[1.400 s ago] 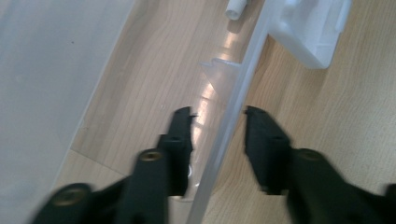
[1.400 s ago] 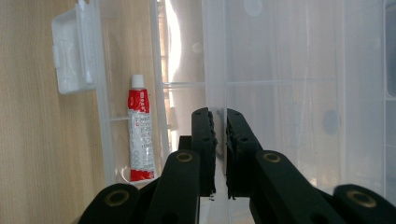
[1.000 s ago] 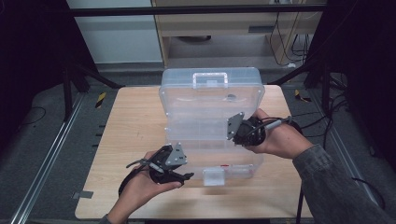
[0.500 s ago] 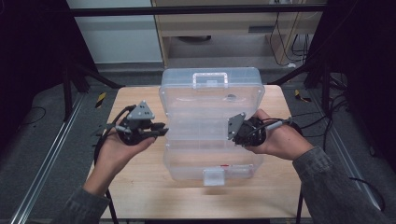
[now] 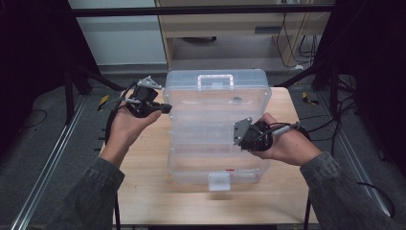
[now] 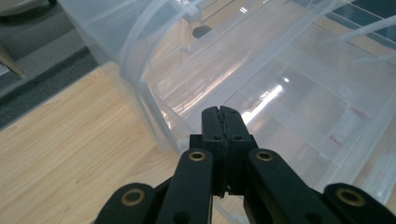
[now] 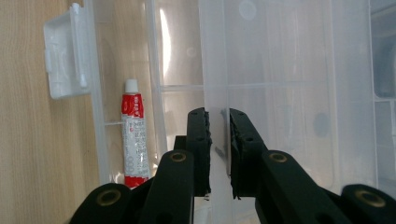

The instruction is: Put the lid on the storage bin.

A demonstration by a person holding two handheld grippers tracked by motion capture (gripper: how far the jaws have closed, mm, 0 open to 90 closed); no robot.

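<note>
A clear plastic compartment box (image 5: 218, 120) lies on the wooden table (image 5: 143, 191), handle (image 5: 215, 80) at the far side and white latch (image 5: 218, 181) at the near edge. My right gripper (image 5: 235, 137) is at the box's right side, its jaws closed on the thin edge of the clear lid (image 7: 215, 70), which runs between them in the right gripper view (image 7: 218, 116). A red and white tube (image 7: 133, 140) lies in a compartment beside the latch (image 7: 65, 56). My left gripper (image 5: 165, 108) is shut and empty, its tip (image 6: 223, 114) at the box's far left corner.
Dark metal frame legs (image 5: 72, 81) stand to the left and right of the table. Cables (image 5: 306, 48) trail on the grey floor behind it. Bare wood shows left of the box and along the near edge.
My left gripper has travelled from the near edge by the latch up to the box's far left corner. The right gripper has stayed on the lid's right edge.
</note>
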